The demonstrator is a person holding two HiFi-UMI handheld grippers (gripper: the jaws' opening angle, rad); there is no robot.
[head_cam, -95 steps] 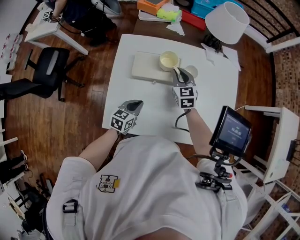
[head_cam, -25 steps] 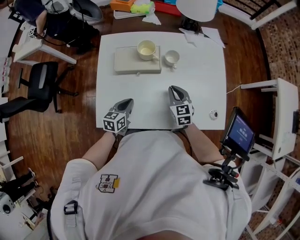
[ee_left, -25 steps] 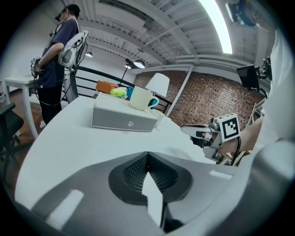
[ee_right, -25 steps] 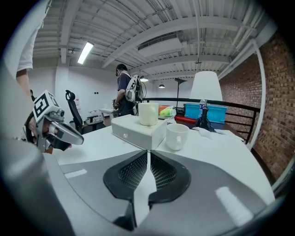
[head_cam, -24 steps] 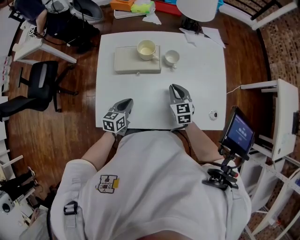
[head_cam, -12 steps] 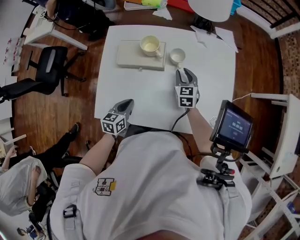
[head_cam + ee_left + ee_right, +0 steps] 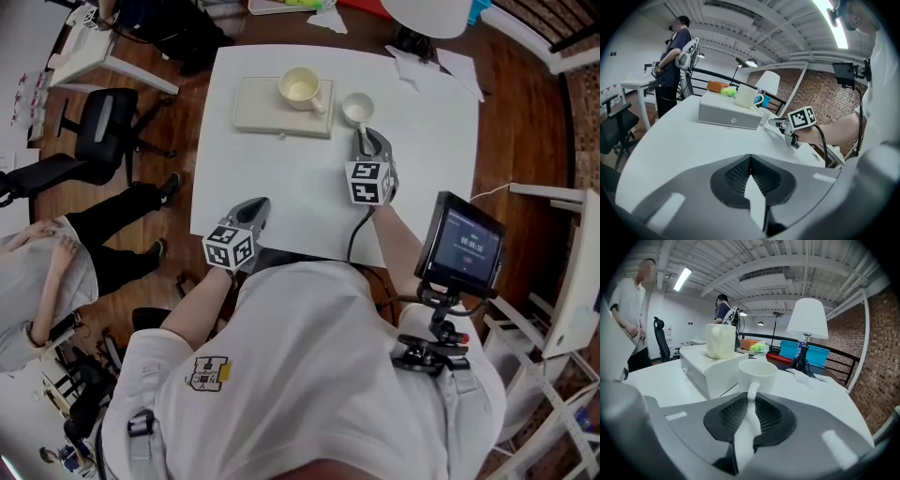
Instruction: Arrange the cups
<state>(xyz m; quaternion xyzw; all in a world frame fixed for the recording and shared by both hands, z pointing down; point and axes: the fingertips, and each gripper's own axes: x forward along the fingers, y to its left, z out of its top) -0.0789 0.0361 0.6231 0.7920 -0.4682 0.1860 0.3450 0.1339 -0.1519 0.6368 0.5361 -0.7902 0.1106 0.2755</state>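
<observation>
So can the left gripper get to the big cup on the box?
Probably yes, with a long stretch. Only bare table lies between the left gripper and the big cup, which stands on the box at the far side.

We are looking down on a dark wooden floor (image 7: 520, 122), where a white square table (image 7: 281, 178) is standing. A black office chair (image 7: 98, 141) is sitting off the table's left side, near a smaller white table (image 7: 103, 56). A lamp with a white shade (image 7: 807, 318) is standing just beyond the far edge, and behind it we are seeing a black railing (image 7: 834, 361). A brick wall (image 7: 881, 357) is closing the room on the right. Overhead, a white ceiling (image 7: 787, 261) with exposed beams is carrying a glowing tube light (image 7: 682, 279). White shelving (image 7: 572, 272) is standing at the right.
</observation>
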